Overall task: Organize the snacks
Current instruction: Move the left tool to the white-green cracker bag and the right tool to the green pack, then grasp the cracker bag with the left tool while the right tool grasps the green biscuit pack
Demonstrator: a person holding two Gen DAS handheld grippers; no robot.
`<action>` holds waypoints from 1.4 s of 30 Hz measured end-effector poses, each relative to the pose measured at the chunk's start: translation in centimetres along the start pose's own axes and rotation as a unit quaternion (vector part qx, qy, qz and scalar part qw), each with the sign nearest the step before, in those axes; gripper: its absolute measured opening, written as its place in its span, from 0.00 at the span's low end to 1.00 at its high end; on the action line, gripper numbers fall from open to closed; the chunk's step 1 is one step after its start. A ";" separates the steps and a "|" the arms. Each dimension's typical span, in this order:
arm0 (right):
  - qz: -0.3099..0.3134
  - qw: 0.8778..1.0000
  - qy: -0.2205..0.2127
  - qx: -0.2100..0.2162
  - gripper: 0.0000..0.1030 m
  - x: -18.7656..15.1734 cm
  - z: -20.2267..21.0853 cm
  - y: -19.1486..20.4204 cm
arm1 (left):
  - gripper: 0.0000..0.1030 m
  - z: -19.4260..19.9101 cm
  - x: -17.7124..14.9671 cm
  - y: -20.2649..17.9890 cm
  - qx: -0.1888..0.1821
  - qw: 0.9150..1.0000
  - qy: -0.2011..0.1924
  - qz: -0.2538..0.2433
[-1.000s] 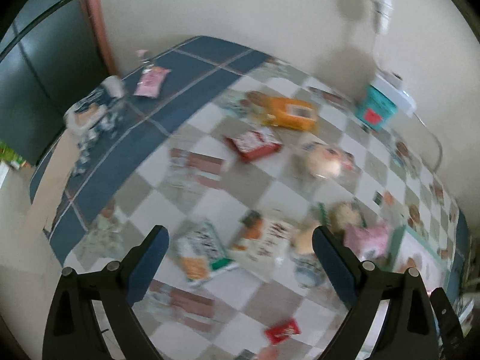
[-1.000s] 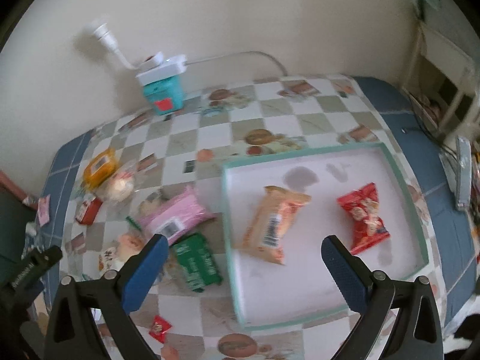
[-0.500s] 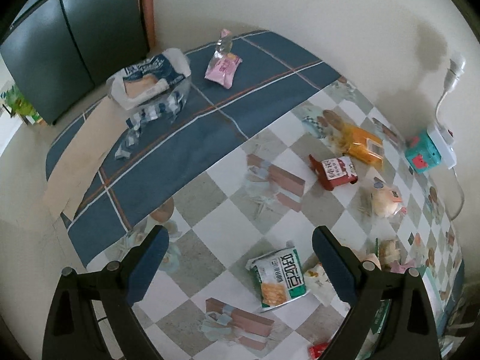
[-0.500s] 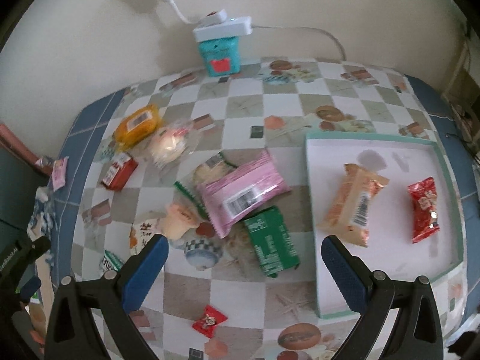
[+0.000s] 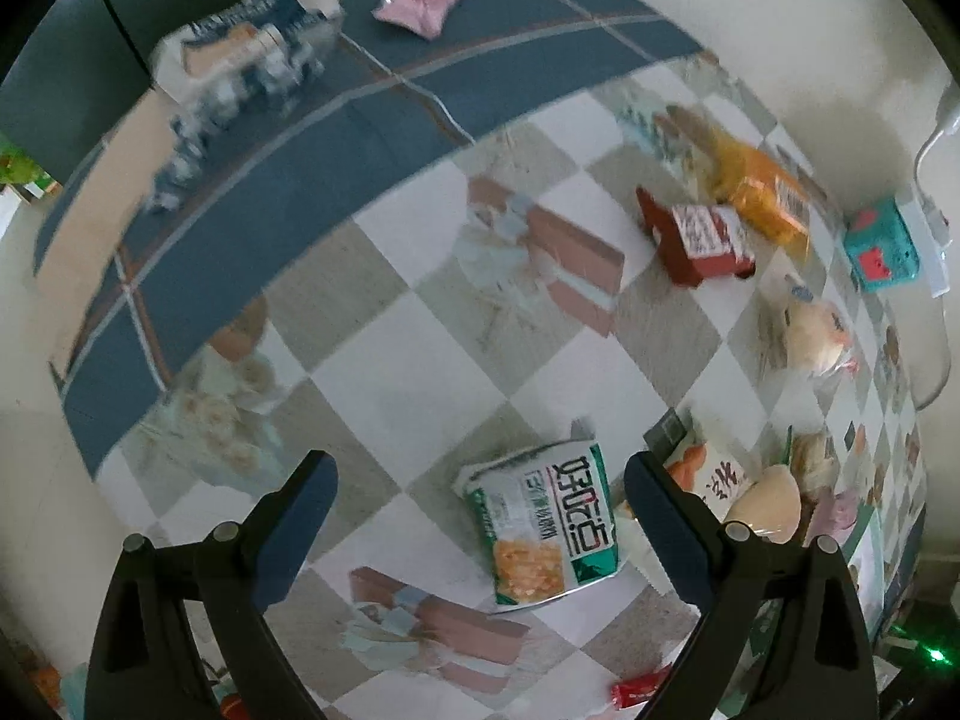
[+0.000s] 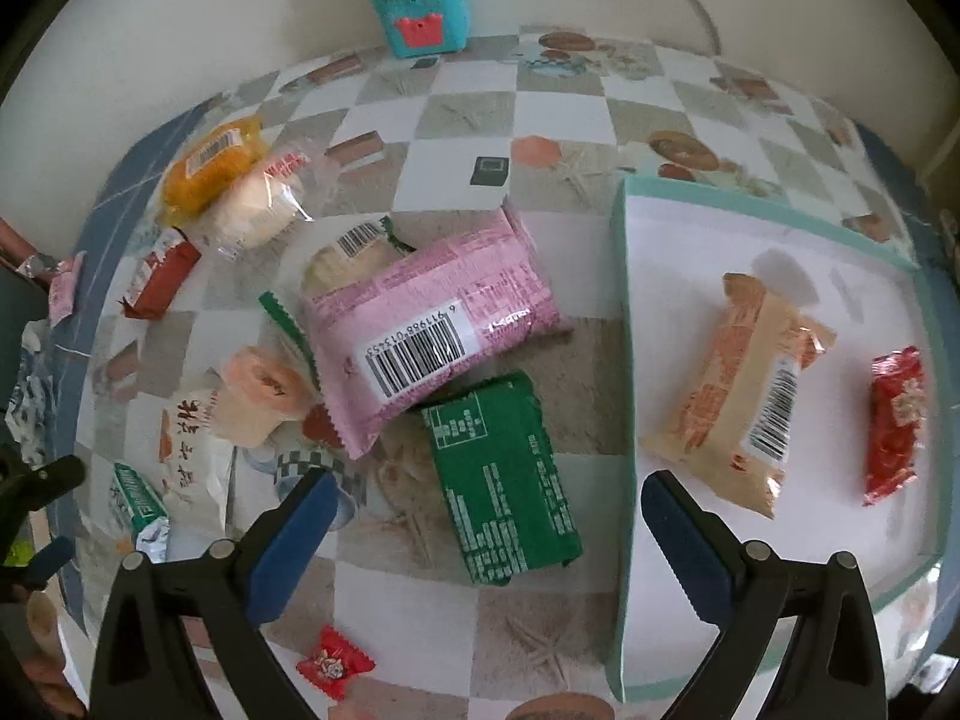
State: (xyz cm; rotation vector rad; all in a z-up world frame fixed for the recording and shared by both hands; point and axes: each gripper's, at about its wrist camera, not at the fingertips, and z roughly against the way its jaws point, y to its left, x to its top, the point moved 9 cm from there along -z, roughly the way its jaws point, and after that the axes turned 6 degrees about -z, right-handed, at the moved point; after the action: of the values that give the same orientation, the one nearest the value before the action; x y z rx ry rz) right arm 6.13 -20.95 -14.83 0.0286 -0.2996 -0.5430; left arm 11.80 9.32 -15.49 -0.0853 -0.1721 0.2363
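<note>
In the right wrist view, one white tray (image 6: 627, 360) with a teal rim fills the right side of the frame and holds two snacks: an orange packet (image 6: 735, 387) near its middle and a small red packet (image 6: 895, 423) at far right, apart from each other. Outside the tray, left of it, lie one pink packet (image 6: 432, 324) overlapping one green packet (image 6: 501, 480) at center, one yellow packet (image 6: 210, 165) and one clear-wrapped bun (image 6: 258, 204) at upper left, one red box (image 6: 159, 279) at left, and one red candy (image 6: 333, 663) at the bottom. One teal box (image 6: 423, 12) stands at top center.

The right gripper (image 6: 483, 534) is spread wide and empty above the green packet.

In the left wrist view, the left gripper (image 5: 477, 525) is likewise spread wide and empty, with one white-and-green chip bag (image 5: 543, 531) between its fingers on the checkered tablecloth (image 5: 420, 330).
</note>
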 end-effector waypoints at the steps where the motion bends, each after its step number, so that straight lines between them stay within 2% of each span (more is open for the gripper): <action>1: 0.002 1.000 -0.003 -0.001 0.97 0.1 -0.1 -0.1 | 0.94 -0.5 -0.2 -0.3 -0.004 1.000 0.009 -0.003; 9: 0.008 1.000 -0.013 -0.003 0.79 0.8 -0.1 -0.3 | 0.94 -3.6 -1.4 -1.3 0.003 0.999 0.046 -0.016; 15: 0.016 1.000 -0.023 0.006 0.78 1.3 0.9 0.2 | 0.94 -3.7 -1.5 -1.1 0.005 0.999 0.044 -0.018; 18: 0.025 0.999 -0.025 0.024 0.78 1.3 1.4 1.2 | 0.94 -3.9 -1.5 -1.6 0.004 0.999 0.045 -0.016; 22: 0.035 0.999 -0.016 0.026 0.78 0.8 0.5 1.8 | 0.94 -3.8 -1.6 -1.3 0.001 0.999 0.048 -0.018; 27: 0.025 1.000 -0.001 0.006 0.70 0.6 -0.9 0.3 | 0.94 -4.1 -1.7 -1.3 -0.001 0.998 0.051 -0.020; 28: 0.024 1.000 0.000 0.006 0.63 0.6 -1.0 0.2 | 0.93 -4.2 -1.8 -1.3 -0.002 0.998 0.052 -0.018; 30: 0.029 1.000 0.000 0.006 0.60 0.6 -0.9 0.4 | 0.88 -4.2 -1.7 -1.2 -0.003 0.999 0.052 -0.017; 31: 0.032 0.999 0.001 0.009 0.59 0.6 -1.0 0.6 | 0.82 -4.2 -1.7 -1.2 -0.004 0.998 0.053 -0.016; 37: 0.049 0.999 0.007 0.010 0.48 0.0 -1.3 1.4 | 0.72 -4.1 -1.8 -1.1 -0.006 0.998 0.051 -0.020; 42: 0.052 0.998 0.018 0.003 0.46 -0.4 -2.1 1.1 | 0.70 -4.0 -1.7 -1.3 -0.005 0.998 0.050 -0.022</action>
State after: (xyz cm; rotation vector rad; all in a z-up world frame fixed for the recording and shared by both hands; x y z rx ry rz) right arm 6.93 -19.88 -16.86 0.0285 -0.2653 -0.4387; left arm 11.20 7.35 -19.56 -0.1030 -0.0747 0.1865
